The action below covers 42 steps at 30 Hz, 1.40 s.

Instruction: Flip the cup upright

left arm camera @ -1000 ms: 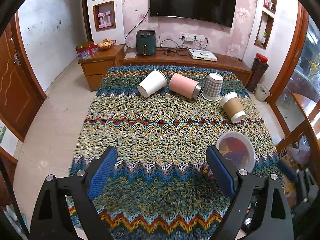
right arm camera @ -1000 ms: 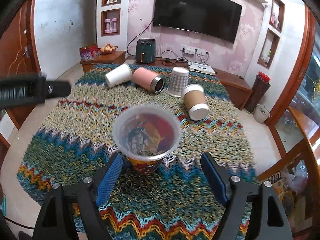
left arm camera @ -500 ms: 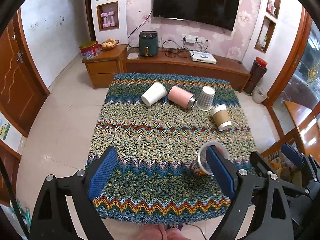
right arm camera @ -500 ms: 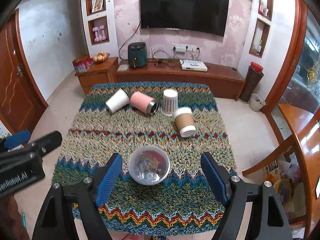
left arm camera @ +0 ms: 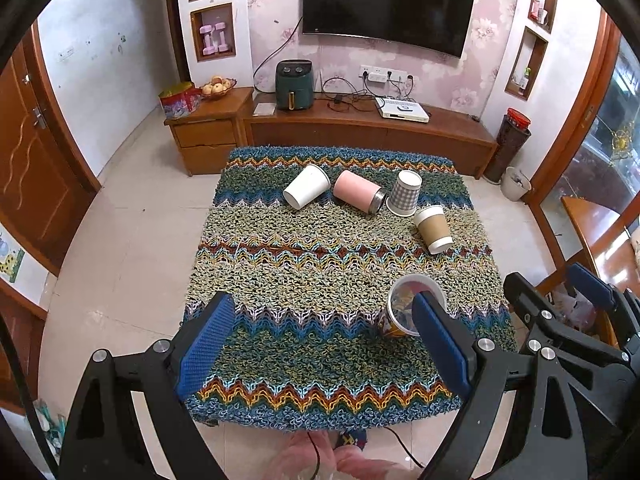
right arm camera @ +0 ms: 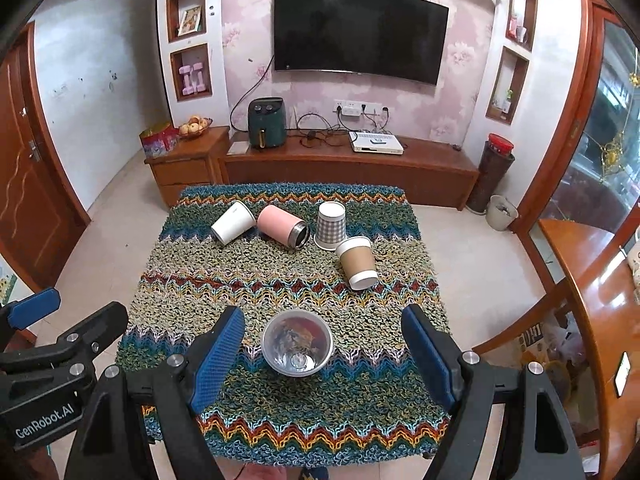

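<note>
Printed cup (right arm camera: 297, 343) stands upright on shaggy zigzag knit rug (right arm camera: 280, 280), near front edge, w/ clear round rim; sits btwn right gripper (right arm camera: 323, 354) fingers but below them, untouched. Both grippers spread wide, nothing held; left gripper (left arm camera: 323, 343) has cup just beside its right finger.

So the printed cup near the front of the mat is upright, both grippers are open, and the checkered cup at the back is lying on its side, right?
Not quite. The checkered cup stands upside down, base up, as the right wrist view shows. The rest holds: the printed cup is upright, and the left gripper and right gripper are open.
</note>
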Motion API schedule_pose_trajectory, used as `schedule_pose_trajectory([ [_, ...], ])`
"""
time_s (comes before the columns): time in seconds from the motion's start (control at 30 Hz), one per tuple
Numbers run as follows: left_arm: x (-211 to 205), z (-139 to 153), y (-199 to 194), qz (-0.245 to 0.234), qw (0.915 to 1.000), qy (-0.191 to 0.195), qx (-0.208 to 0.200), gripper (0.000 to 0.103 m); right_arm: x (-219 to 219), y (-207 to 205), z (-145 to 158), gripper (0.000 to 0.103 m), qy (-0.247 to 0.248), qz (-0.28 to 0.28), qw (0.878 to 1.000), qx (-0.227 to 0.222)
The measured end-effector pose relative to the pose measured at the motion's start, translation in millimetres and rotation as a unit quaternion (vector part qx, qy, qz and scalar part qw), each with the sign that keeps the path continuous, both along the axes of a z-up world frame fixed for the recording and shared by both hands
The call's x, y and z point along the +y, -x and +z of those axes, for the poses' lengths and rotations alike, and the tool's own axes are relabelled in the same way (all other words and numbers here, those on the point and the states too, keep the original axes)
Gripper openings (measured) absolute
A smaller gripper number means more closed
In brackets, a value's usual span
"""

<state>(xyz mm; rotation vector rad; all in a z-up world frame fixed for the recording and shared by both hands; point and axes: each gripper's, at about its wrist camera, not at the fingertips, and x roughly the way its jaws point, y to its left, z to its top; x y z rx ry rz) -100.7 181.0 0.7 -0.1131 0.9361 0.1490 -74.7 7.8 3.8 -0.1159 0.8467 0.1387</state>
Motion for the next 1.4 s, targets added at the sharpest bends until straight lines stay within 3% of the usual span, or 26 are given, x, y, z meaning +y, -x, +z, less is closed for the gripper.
schedule_pose_trajectory([
  [0.67,1,9,-9,0.017,0.9997,-0.02,-0.005,0.092,7,-6,4,0.081,0.017,-0.001,1.0,-0.001],
  [1.4,-2,-2,-22,0.021,0.9995,-0.024,0.009,0.092,6,-23,-6,0.081,0.017,0.001,1.0,0.017],
])
